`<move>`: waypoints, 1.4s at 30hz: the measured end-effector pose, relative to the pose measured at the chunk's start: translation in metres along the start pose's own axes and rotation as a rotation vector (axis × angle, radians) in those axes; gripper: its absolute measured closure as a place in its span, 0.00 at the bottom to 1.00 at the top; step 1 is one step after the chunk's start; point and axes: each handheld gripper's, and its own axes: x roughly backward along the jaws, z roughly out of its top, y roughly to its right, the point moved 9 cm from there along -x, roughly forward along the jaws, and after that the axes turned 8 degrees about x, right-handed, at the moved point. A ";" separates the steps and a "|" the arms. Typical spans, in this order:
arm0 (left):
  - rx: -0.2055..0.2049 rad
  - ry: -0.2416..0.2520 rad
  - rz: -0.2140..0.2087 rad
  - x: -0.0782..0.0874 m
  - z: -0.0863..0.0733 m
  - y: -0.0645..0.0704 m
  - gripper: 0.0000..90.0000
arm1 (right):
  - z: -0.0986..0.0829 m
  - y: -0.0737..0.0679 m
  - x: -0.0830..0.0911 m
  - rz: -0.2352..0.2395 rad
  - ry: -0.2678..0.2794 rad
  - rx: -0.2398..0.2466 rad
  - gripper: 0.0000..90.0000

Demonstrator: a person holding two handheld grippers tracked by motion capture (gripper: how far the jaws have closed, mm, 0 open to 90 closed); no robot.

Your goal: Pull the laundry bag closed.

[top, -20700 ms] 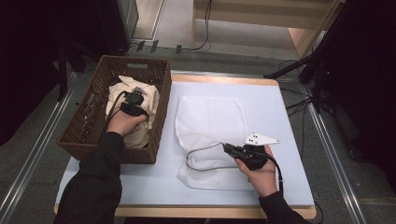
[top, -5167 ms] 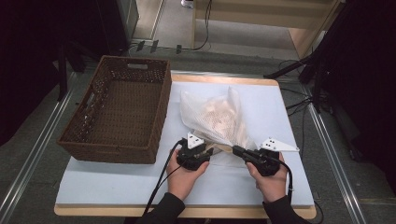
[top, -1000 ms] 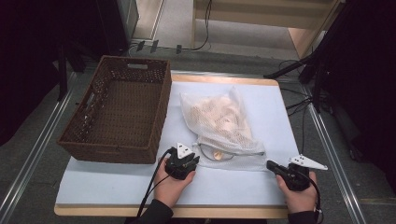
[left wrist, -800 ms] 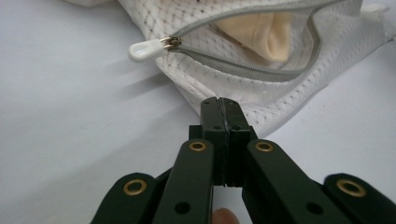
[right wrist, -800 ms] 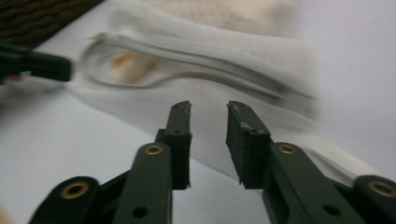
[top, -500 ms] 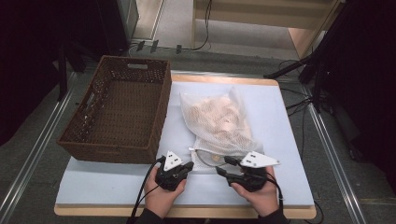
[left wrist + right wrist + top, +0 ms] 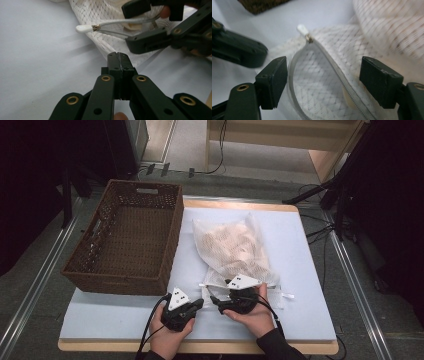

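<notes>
mesh bag (image 7: pixel 387 30) blurred, contents unclear

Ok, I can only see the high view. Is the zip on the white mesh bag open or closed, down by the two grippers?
Observer: Open. In the right gripper view the grey zip gapes, and its two sides have parted into a loop.
Operator: Is the right gripper grabbing it?
Observer: No. The right gripper has its jaws wide apart, one on either side of the opening.
Operator: And the left one?
Observer: The left gripper is shut on nothing. Its tip points at the edge of the white mesh bag, and the white plastic zip pull is beyond it.
</notes>
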 end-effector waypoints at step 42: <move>0.012 0.139 0.139 -0.012 0.064 -0.008 0.98 | 0.004 -0.001 0.023 0.047 0.133 -0.061 1.00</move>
